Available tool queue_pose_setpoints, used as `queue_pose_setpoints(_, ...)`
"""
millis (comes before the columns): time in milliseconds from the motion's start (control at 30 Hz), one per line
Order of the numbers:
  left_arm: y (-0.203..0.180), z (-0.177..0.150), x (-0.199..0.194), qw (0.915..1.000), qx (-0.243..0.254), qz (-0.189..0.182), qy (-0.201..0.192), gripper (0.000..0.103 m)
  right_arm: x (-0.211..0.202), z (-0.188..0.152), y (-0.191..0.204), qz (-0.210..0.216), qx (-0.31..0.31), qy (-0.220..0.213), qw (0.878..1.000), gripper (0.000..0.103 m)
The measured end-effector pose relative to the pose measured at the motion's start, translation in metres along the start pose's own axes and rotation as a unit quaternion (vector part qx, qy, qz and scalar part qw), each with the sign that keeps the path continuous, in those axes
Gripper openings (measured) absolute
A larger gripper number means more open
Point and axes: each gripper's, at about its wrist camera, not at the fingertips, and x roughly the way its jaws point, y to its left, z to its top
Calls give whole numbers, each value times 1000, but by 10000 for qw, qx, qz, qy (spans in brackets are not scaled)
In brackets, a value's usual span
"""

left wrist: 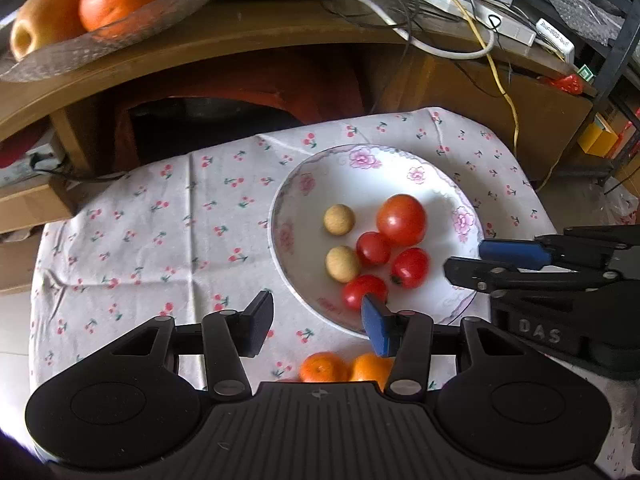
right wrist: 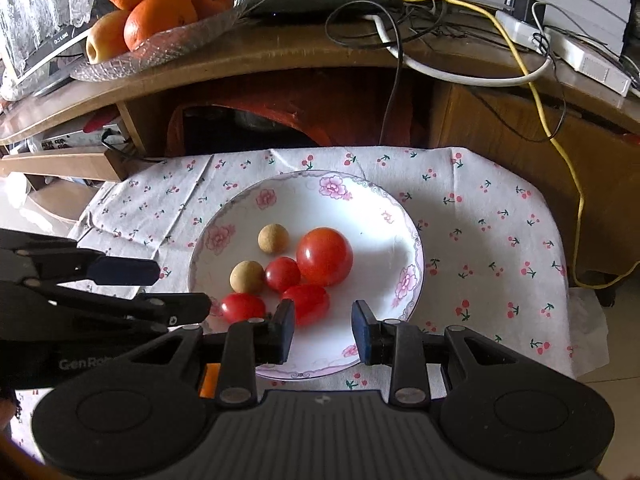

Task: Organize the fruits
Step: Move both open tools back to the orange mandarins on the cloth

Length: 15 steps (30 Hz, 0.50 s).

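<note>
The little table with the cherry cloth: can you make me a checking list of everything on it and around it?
Surface: small table under a white cherry-print cloth, creased.
Job's things: flowered plate holding one big tomato, three small tomatoes, two tan round fruits. Two small oranges lie on the cloth off the plate, at its near edge.
Clutter: nothing seen on the cloth.
Grippers: left gripper open, holding nothing, over the plate's near-left rim; right gripper open, holding nothing, over the plate's near edge.
Cables: yellow cable and dark and white leads tangled on the desk behind.
Surroundings: wooden desk with a glass dish of oranges and apples.
</note>
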Motion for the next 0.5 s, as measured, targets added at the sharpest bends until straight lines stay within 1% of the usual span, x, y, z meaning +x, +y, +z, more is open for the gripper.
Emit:
queue_pose_setpoints(200, 11, -14, -11, 9999, -110, 50, -8, 59, -8, -8, 2, -9, 16, 29, 10000, 29)
queue_pose_setpoints(267, 12, -21, -15, 9999, -119, 54, -6, 61, -11, -12, 7, 18, -30, 52, 10000, 29)
queue_pose_setpoints(500, 12, -41, -19, 9999, -21, 64, 123, 61, -19, -27, 30, 144, -266, 180, 9994, 29)
